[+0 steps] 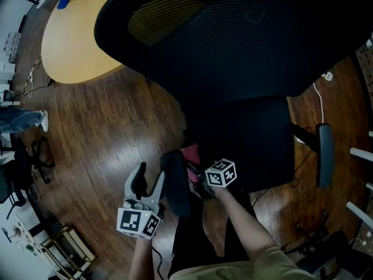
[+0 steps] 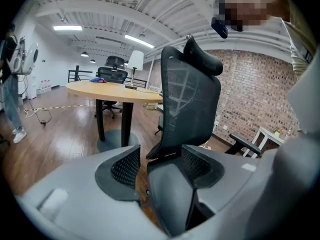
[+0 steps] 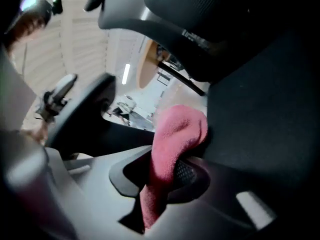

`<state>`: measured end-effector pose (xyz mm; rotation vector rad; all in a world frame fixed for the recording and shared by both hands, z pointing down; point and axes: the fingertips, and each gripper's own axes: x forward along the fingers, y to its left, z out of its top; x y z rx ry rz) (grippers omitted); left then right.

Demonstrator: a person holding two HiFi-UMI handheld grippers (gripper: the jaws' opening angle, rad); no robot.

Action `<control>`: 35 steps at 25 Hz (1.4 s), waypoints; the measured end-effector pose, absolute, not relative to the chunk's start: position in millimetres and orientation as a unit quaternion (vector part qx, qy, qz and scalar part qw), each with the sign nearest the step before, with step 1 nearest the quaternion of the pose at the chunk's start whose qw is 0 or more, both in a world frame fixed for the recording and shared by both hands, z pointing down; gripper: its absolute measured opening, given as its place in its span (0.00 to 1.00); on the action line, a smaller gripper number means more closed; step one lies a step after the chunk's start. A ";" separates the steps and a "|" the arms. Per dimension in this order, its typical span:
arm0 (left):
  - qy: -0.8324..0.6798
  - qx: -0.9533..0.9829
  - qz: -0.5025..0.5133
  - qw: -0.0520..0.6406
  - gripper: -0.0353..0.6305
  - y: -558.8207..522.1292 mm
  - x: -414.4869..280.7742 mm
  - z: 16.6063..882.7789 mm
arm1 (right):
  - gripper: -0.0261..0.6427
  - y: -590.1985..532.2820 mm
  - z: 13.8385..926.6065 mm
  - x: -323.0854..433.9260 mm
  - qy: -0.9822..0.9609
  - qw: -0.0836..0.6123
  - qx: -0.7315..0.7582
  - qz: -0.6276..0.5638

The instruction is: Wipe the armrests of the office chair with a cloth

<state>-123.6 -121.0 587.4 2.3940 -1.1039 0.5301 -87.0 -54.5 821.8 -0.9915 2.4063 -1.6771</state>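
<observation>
The black mesh office chair (image 1: 245,45) fills the head view, seen from above. Its left armrest (image 1: 175,182) lies just in front of me, and its right armrest (image 1: 324,154) is at the far right. My right gripper (image 1: 196,165) is shut on a pink cloth (image 1: 191,153) at the inner side of the left armrest, against the seat edge. In the right gripper view the cloth (image 3: 175,144) sits pinched between the jaws of that gripper (image 3: 170,171). My left gripper (image 1: 148,182) is open just left of that armrest. In its own view the armrest (image 2: 170,199) shows between the spread jaws of the gripper (image 2: 160,166).
A round wooden table (image 1: 76,39) stands behind the chair to the left, with a lamp (image 2: 134,64) on it. A person (image 1: 23,119) stands at the far left. A white cable (image 1: 319,101) lies on the floor, and white furniture legs (image 1: 361,156) and a brick wall (image 2: 255,99) are on the right.
</observation>
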 end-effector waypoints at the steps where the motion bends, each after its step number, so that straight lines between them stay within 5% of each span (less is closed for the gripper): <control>1: -0.400 0.866 0.195 0.228 0.41 -117.6 -123.8 590.9 | 0.12 -59.1 837.2 -84.9 0.764 0.000 -0.333 -0.552; 7: -0.388 0.867 0.210 0.233 0.41 -111.6 -125.6 592.2 | 0.11 -79.1 872.7 -82.1 0.713 -0.078 -0.338 -0.610; 18: -0.394 0.870 0.189 0.227 0.41 -123.1 -121.7 564.9 | 0.13 -41.5 739.8 -72.2 0.825 0.076 -0.179 -0.530; 35: -0.400 0.859 0.203 0.249 0.41 -109.8 -120.8 588.0 | 0.13 -8.0 729.0 -111.3 0.880 0.030 -0.041 -0.472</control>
